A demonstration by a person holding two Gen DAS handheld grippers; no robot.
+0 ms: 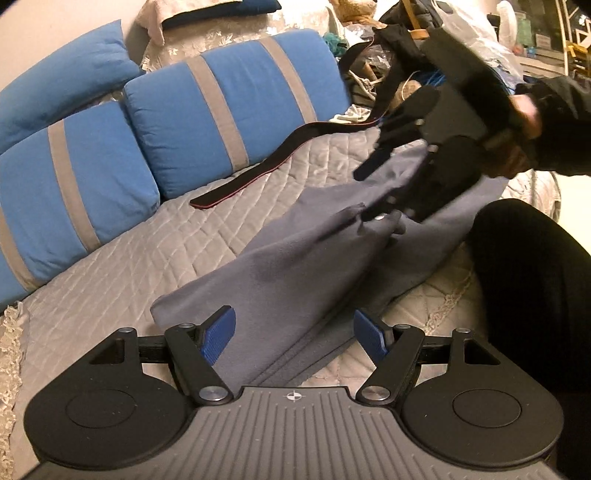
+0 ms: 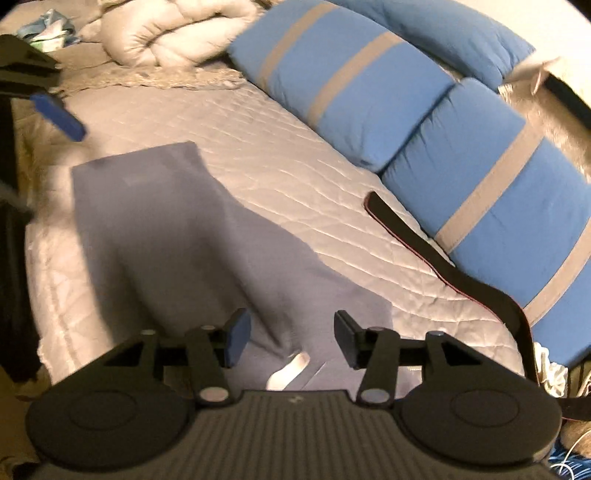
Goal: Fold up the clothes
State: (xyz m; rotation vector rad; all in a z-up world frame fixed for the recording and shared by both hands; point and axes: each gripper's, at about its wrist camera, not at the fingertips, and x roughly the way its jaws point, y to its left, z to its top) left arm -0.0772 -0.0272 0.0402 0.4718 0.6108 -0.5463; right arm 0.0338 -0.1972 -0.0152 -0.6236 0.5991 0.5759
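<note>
A grey-blue garment (image 1: 295, 266) lies lengthwise on the quilted bed cover; it also shows in the right wrist view (image 2: 184, 236). My left gripper (image 1: 295, 332) is open, its blue pads on either side of the garment's near end, holding nothing. My right gripper (image 2: 291, 336) is open above the garment's other end, empty. In the left wrist view the right gripper (image 1: 373, 184) hovers blurred over the far part of the garment. A blue pad of the left gripper (image 2: 59, 114) shows at the upper left of the right wrist view.
Blue cushions with grey stripes (image 1: 229, 110) line the bed's far side. A long black strap with a red edge (image 1: 258, 177) lies beside them. A cream duvet (image 2: 166, 33) is bunched at one end. A person's black-clad leg (image 1: 535, 295) is at the right. Clutter (image 1: 461, 37) is piled behind.
</note>
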